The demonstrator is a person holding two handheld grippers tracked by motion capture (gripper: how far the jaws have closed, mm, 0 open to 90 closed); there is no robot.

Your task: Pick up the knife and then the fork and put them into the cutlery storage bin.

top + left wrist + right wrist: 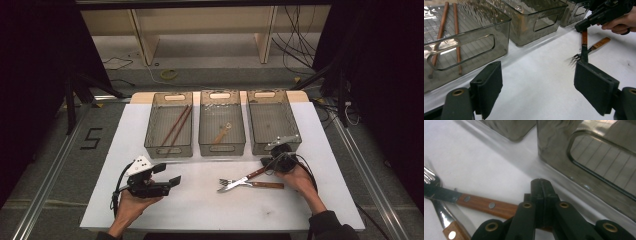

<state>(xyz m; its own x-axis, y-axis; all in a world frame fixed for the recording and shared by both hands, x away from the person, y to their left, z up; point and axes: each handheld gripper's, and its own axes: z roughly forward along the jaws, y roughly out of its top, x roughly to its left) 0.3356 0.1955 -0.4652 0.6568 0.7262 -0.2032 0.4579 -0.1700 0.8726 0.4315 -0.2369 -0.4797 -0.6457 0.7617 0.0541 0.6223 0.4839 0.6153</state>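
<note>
The wooden-handled steel knife [252, 175] lies on the white table [200, 200], crossing a wooden-handled steel fork [250, 184] before the three smoky plastic bins [221, 149]. My right gripper [266, 163] has its jaws pressed together on the knife handle. My left gripper [167, 181] stands wide, holding nothing.

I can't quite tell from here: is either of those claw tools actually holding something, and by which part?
The right gripper is shut on the knife, pinching the end of its wooden handle. The left gripper is open, holding nothing.
</note>
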